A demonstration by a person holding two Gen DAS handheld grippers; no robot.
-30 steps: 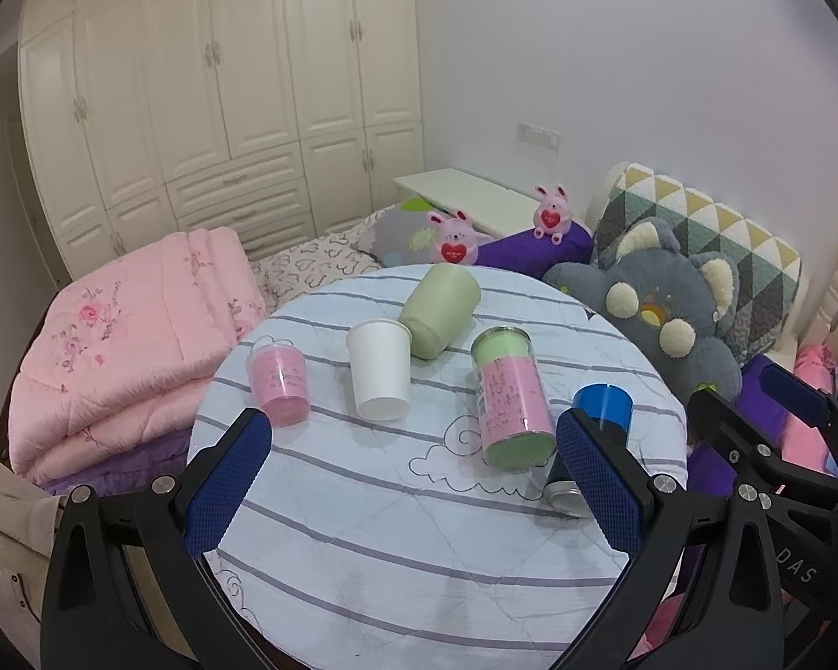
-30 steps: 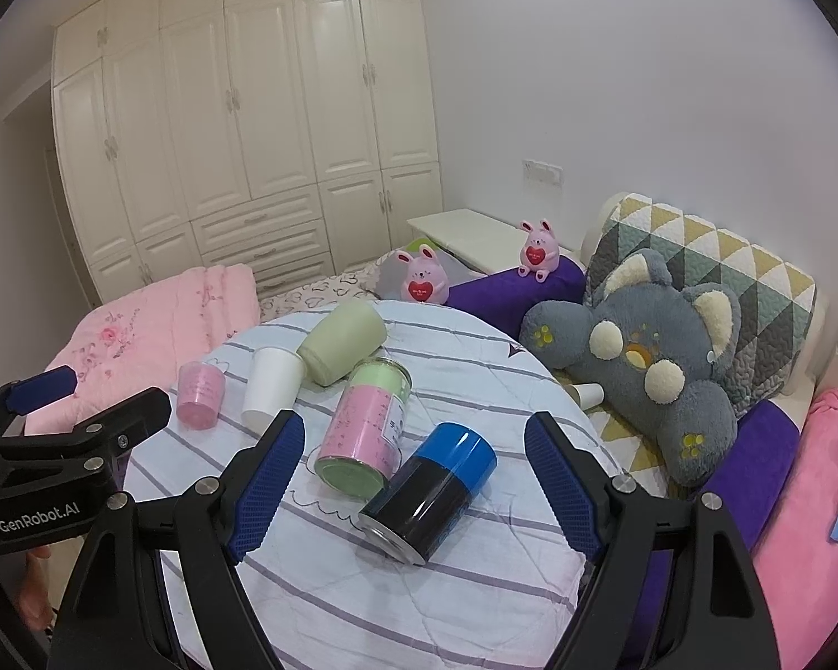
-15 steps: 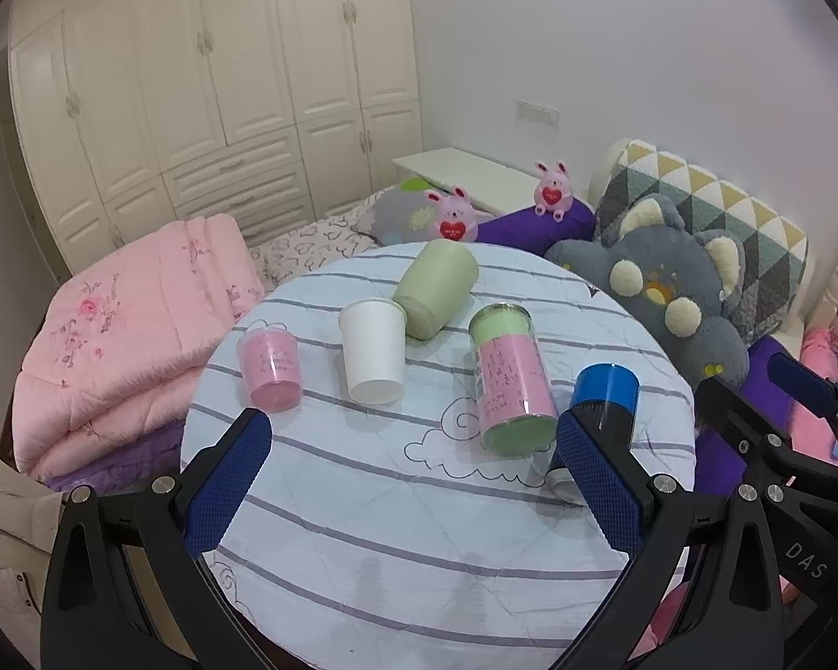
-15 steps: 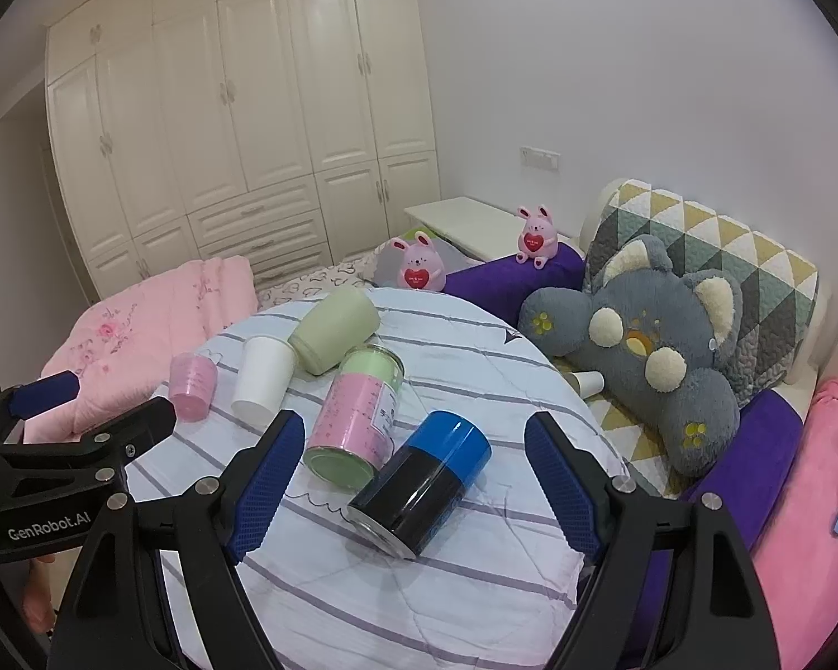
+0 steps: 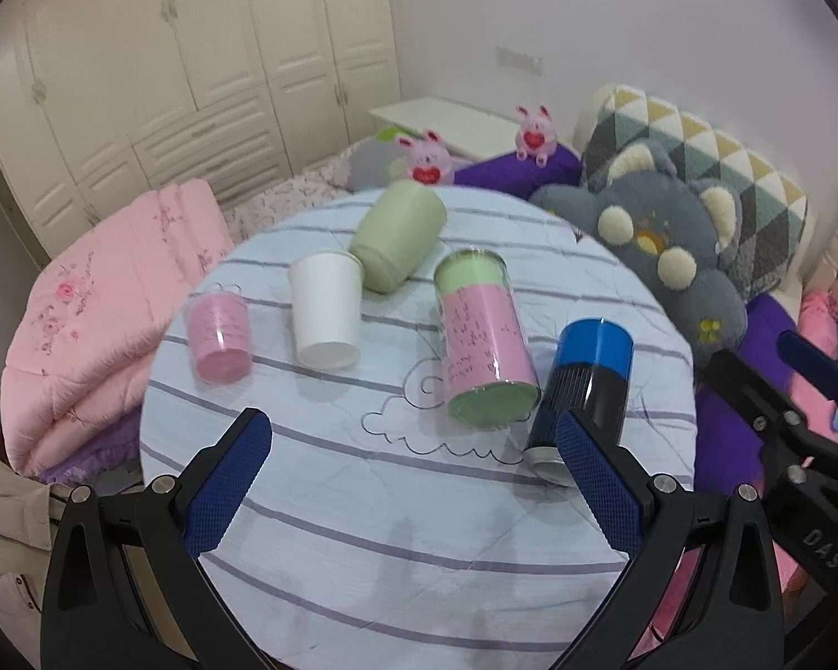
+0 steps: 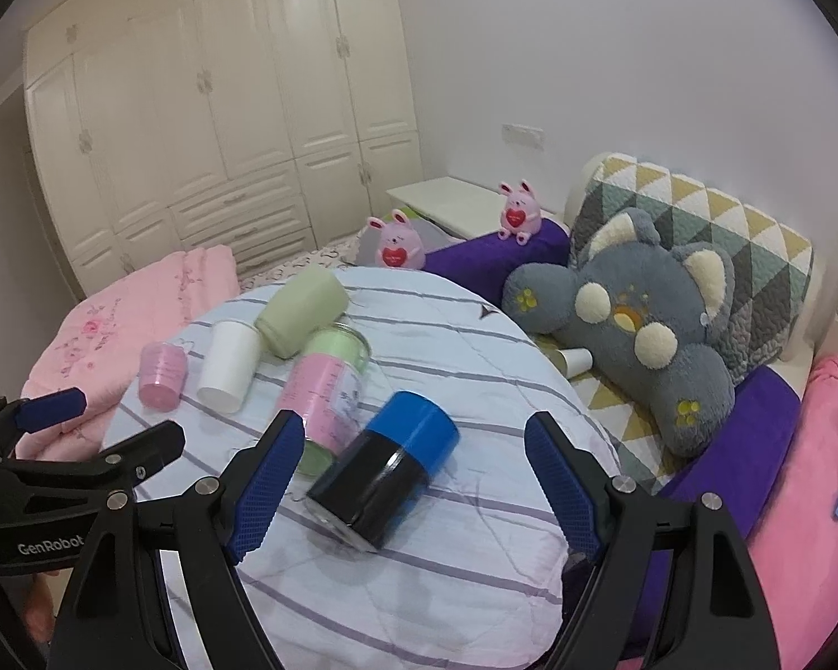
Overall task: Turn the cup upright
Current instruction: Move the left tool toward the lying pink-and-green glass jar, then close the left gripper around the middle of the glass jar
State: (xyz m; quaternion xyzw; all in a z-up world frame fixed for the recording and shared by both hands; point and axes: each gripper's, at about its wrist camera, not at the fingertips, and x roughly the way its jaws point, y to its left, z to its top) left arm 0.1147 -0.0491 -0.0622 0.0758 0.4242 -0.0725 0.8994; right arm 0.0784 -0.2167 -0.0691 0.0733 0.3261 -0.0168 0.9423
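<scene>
I held left gripper (image 5: 413,480) spread, empty | right gripper (image 6: 413,480) spread above black-and-blue cup (image 6: 382,472) | cup lay sideways on tabletop (image 6: 475,575), beside pink-green canister (image 6: 329,391)

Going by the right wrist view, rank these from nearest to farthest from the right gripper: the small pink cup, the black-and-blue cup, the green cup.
Measured from the right gripper:
1. Black-and-blue cup, lying between the open fingers.
2. Small pink cup, far off on the left side of the table.
3. Green cup, toward the table's far edge; it and the pink cup are close to call.
</scene>
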